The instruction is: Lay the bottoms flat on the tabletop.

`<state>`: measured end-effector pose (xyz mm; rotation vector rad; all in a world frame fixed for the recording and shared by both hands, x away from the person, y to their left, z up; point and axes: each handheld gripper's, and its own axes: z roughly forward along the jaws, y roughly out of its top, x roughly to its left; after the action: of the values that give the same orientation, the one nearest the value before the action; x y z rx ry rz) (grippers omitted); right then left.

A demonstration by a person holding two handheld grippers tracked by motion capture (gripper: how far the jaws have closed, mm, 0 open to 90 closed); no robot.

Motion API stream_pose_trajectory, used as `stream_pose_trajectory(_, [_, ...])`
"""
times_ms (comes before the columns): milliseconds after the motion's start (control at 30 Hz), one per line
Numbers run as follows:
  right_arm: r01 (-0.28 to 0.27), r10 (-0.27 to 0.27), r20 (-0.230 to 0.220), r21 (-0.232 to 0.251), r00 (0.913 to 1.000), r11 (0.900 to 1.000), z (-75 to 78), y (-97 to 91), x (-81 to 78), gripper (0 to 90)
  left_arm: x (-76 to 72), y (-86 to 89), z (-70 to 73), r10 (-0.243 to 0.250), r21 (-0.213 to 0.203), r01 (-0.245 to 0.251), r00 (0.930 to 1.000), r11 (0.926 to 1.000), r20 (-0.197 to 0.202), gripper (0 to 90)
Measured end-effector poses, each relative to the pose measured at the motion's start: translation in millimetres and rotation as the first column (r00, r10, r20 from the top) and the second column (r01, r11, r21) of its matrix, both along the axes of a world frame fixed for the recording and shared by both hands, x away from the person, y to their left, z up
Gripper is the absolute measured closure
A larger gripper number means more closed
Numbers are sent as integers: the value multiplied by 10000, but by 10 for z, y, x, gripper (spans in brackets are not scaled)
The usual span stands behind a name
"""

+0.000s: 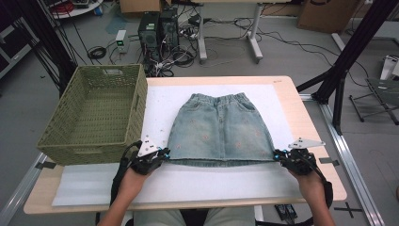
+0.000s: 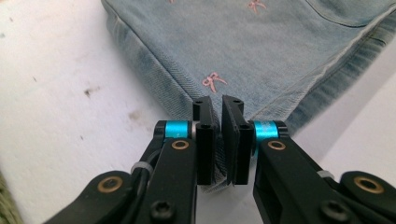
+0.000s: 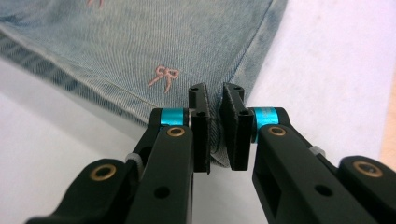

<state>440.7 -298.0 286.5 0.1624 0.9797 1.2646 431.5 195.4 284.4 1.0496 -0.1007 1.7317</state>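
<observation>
A light-blue denim skirt (image 1: 221, 127) with small pink bows lies flat on the white mat (image 1: 188, 183), waistband at the far side. My left gripper (image 1: 164, 154) is at the hem's near-left corner. In the left gripper view it (image 2: 218, 105) is shut on that corner of the skirt (image 2: 261, 46), with the cloth pinched between the pads. My right gripper (image 1: 277, 154) is at the hem's near-right corner. In the right gripper view it (image 3: 215, 93) is shut on the side seam of the skirt (image 3: 140, 37). Both grippers rest low on the mat.
A green woven basket (image 1: 94, 117) stands at the table's left, right beside the left gripper. The wooden table edge (image 1: 324, 179) runs just past the right gripper. Computer cases (image 1: 157, 28) and cables lie on the floor beyond the table.
</observation>
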Motion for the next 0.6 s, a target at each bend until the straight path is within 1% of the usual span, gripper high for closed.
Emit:
stream_pose_trajectory(67, [176, -177, -72, -115, 9998, 9998, -18, 11, 31, 829, 42, 6, -24, -38, -37, 37, 9998, 10000, -214, 834])
stream_pose_trajectory(100, [200, -202, -149, -145, 9997, 9997, -21, 13, 45, 823, 52, 5, -38, -139, -73, 136, 9993, 9999, -339, 823])
stream_pose_trajectory(133, [231, -238, -343, -217, 9991, 9995, -19, 11, 61, 800, 41, 11, -45, -245, -170, 238, 9988, 9996, -428, 787])
stream_pose_trajectory(167, [198, -206, -345, -221, 9992, 9996, -25, 7, 59, 769, 10, 25, -48, -457, -274, 444, 9979, 9986, -468, 727])
stream_pose_trajectory(200, [-20, 13, -282, -238, 9996, 9997, -34, -13, 34, 745, -22, 38, -44, -741, -388, 723, 9961, 9966, -473, 668])
stream_pose_trajectory(233, [-238, 236, -174, -159, 9996, 9996, -39, -35, 1, 734, -51, 50, -31, -1031, -510, 1010, 9939, 9936, -389, 620])
stream_pose_trajectory(267, [-493, 493, -30, -43, 9988, 9988, -43, -55, -35, 715, -74, 58, -9, -1206, -647, 1187, 9923, 9908, -276, 577])
stream_pose_trajectory(300, [-661, 660, 108, 67, 9978, 9978, -38, -70, -67, 699, -92, 62, 21, -1249, -732, 1231, 9919, 9897, -209, 560])
stream_pose_trajectory(333, [-705, 701, 204, 157, 9973, 9974, -25, -81, -93, 687, -99, 59, 46, -1277, -843, 1261, 9917, 9884, -130, 546])
stream_pose_trajectory(400, [-738, 729, 258, 355, 9970, 9966, 13, -87, -118, 669, -109, 45, 120, -1365, -1065, 1350, 9906, 9851, -73, 527])
stream_pose_trajectory(433, [-719, 707, 253, 458, 9972, 9964, 43, -88, -122, 664, -108, 28, 165, -1347, -1237, 1342, 9909, 9832, 42, 529])
stream_pose_trajectory(467, [-689, 675, 232, 633, 9974, 9956, 83, -90, -119, 661, -101, 18, 208, -1352, -1293, 1339, 9908, 9825, -13, 534])
stream_pose_trajectory(533, [-665, 663, 52, 788, 9978, 9947, 158, -80, -86, 652, -58, -8, 295, -1140, -1513, 1083, 9930, 9825, -297, 535])
stream_pose_trajectory(600, [-501, 521, -241, 760, 9984, 9958, 224, -43, -34, 644, 1, -14, 360, -1060, -1653, 918, 9912, 9820, -795, 537])
